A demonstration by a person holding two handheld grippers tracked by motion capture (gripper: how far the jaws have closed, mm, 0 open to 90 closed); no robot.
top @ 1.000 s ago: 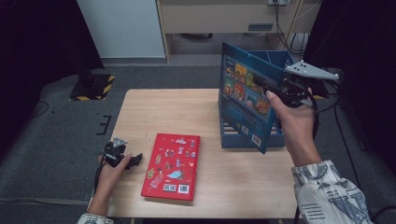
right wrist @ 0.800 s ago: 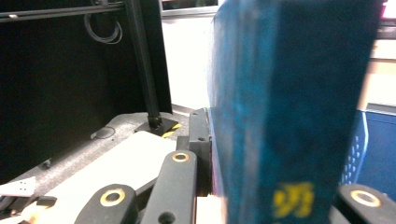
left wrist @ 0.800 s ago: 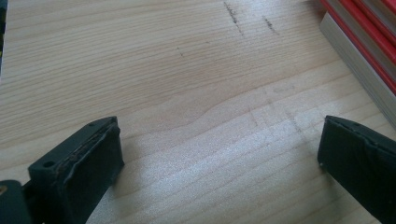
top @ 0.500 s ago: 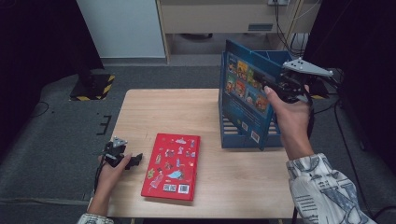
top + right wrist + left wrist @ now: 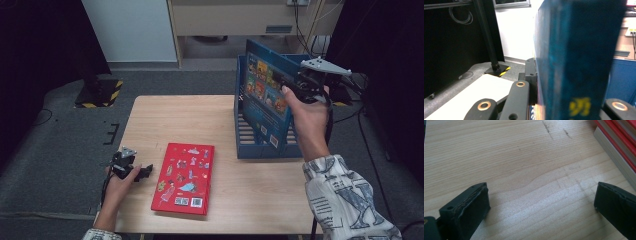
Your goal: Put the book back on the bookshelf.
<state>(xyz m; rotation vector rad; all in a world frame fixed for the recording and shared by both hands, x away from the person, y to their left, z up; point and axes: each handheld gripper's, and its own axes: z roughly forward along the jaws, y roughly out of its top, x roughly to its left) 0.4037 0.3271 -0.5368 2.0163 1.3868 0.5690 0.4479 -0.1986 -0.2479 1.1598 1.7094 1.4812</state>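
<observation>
My right gripper (image 5: 292, 90) is shut on a blue picture book (image 5: 261, 92), held upright with its lower edge down in the blue slatted file rack (image 5: 250, 146) at the table's right. In the right gripper view the book's blue spine (image 5: 579, 57) stands close between the jaws. A red book (image 5: 184, 177) lies flat at the front middle of the table. My left gripper (image 5: 144, 172) rests on the wood just left of it, open with nothing between its fingers (image 5: 466, 206). The red book's edge (image 5: 616, 147) lies beyond the jaws at the upper right.
The light wooden table (image 5: 180, 120) has bare wood behind the red book and left of the rack. Grey carpet surrounds it. A dark stand with a yellow-black striped base (image 5: 97, 92) is off the far left corner, with cabinets and cables behind.
My right hand has carried the blue book a little farther toward the back of the table over the rack. The left gripper and the red book have not moved.
</observation>
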